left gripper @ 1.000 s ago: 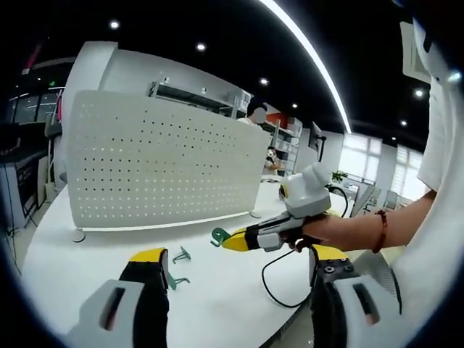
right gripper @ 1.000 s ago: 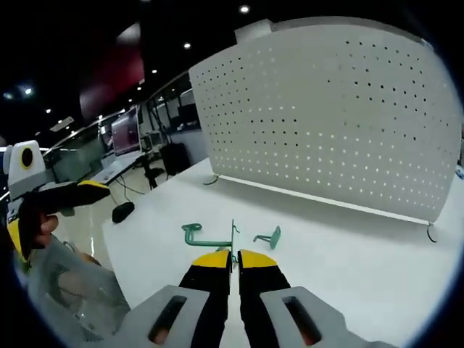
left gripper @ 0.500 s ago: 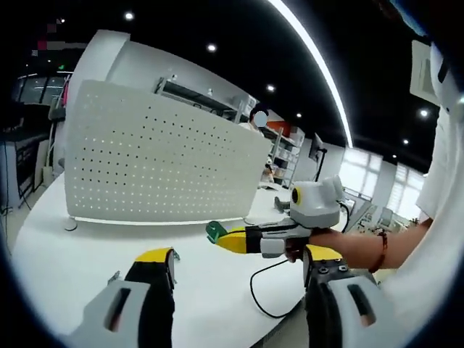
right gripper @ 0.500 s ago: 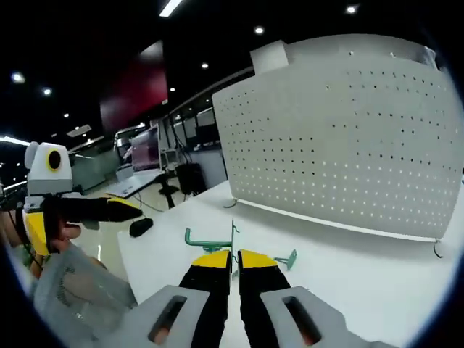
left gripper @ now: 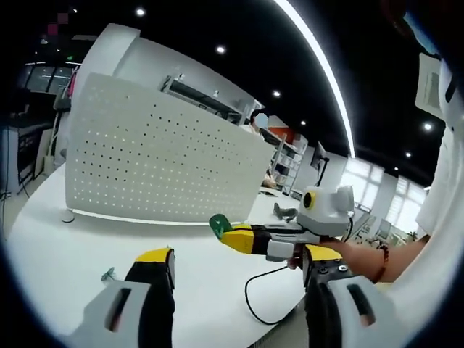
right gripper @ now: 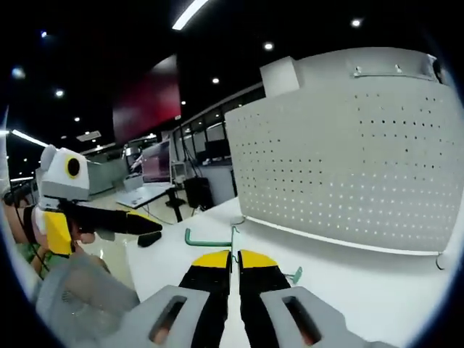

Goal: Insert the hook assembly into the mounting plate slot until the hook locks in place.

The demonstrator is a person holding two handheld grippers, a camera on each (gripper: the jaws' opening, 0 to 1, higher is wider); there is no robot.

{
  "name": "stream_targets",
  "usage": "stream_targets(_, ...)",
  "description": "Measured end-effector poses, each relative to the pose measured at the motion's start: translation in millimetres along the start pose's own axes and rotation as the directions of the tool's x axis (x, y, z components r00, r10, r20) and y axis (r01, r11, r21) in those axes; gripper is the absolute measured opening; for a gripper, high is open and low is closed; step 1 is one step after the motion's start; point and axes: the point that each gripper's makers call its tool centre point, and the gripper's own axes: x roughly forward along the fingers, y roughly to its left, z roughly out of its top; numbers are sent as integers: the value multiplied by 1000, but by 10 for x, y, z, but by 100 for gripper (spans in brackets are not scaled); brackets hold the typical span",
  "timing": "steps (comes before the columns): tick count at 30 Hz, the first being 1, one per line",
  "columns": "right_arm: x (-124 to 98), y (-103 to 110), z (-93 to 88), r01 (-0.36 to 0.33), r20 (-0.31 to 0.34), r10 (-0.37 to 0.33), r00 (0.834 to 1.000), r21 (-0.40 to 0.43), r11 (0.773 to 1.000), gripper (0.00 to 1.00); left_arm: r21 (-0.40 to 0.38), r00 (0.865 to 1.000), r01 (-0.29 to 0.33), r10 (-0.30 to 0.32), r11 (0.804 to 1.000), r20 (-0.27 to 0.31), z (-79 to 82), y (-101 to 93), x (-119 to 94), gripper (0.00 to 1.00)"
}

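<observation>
One green hook [right gripper: 209, 240] is pinched between the closed yellow-tipped jaws of the right tool [right gripper: 235, 259]; in the right gripper view its rod runs leftward from the jaw tips and ends in an upturned curl, held up off the white table [right gripper: 362, 279]. A second green hook [right gripper: 293, 275] lies on the table just right of those jaws, partly hidden behind them. Beyond both stands the white perforated mounting plate [right gripper: 348, 167], upright on the table with small feet at its lower edge, well apart from the held hook.

In the left gripper view the right tool [left gripper: 226, 233] comes in from the right, gripped by a person's hand [left gripper: 341, 250] with a red bead bracelet [left gripper: 382, 254] on the wrist; the green hook [left gripper: 220, 224] shows at its yellow tips, in the air in front of the mounting plate [left gripper: 159, 159]. The left tool [left gripper: 239, 264] has its two jaws spread wide, with nothing between them. A small green hook [left gripper: 108, 274] lies on the table [left gripper: 65, 246] just left of the left jaw. A black cable [left gripper: 264, 290] loops across the table between the jaws.

In the right gripper view the left tool [right gripper: 141, 225] reaches in from the left; its black and yellow jaw ends above a dark mouse [right gripper: 150, 238] on the table's far edge.
</observation>
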Motion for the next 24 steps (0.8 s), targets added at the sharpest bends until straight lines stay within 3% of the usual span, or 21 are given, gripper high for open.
stream_targets(9, -37, 107, 75, -29, 28, 29, 999, -13, 1000, 2, -83, 999, 13, -10, 996, 35, 67, -18, 40, 65)
stream_targets(17, -51, 206, 116, -58, 41, 57, 998, 6, 998, 2, -105, 998, 19, -13, 994, 66, 80, -1, 39, 48)
stream_targets(20, -46, 260, 163, -77, 76, 75, 994, 28, 997, 2, -137, 998, 26, -19, 990, 58, 55, -19, 44, 46)
stream_targets(24, -43, 340, 149, -95, 75, 94, 993, 10, 995, 2, -165, 998, 31, -21, 986, 66, 58, -22, 51, 43)
